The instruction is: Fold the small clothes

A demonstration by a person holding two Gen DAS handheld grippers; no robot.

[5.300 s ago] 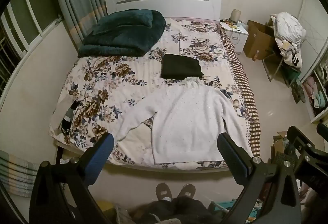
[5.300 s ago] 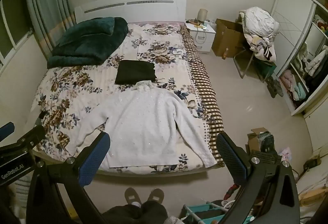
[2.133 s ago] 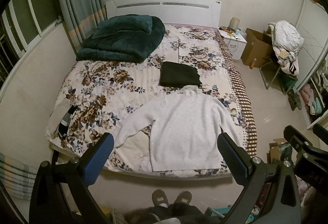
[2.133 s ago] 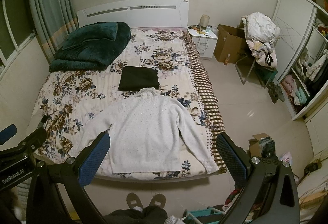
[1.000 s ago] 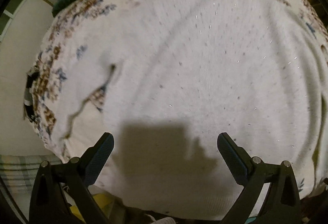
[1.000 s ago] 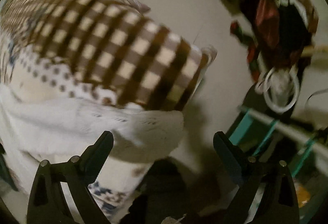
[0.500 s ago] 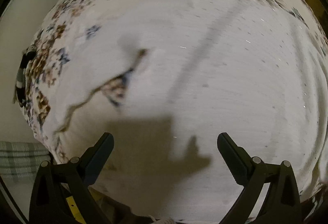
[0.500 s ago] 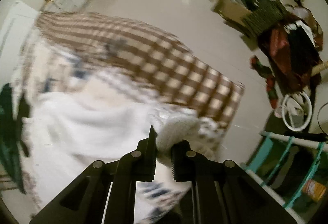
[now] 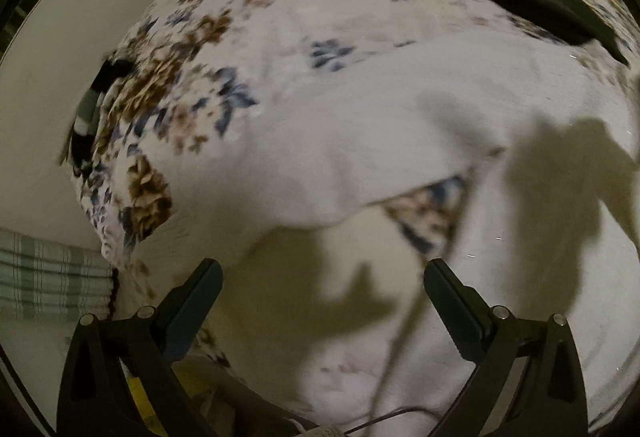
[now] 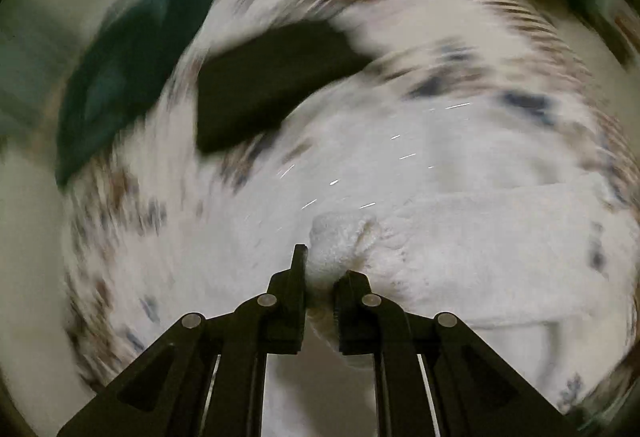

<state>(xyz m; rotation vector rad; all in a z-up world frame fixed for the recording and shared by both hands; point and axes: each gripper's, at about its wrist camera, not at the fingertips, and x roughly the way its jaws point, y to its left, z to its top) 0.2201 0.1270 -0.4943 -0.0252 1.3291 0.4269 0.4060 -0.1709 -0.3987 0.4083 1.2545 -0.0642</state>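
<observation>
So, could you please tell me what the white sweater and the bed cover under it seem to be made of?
White sweater: apparently a soft, fuzzy knit, matte, with tiny glinting specks, perhaps sequins; the cuff pinched in the right gripper looks fluffy. Bed cover: printed floral fabric, matte and possibly plush or quilted; blur leaves the weave unclear.

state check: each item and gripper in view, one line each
white sweater: spread on the bed, unfolded; right cuff pinched.
right gripper: shut on the sweater cuff.
left gripper: open, empty, over the left sleeve.
black garment: folded, on the bed.
green blanket: folded, on the bed.
</observation>
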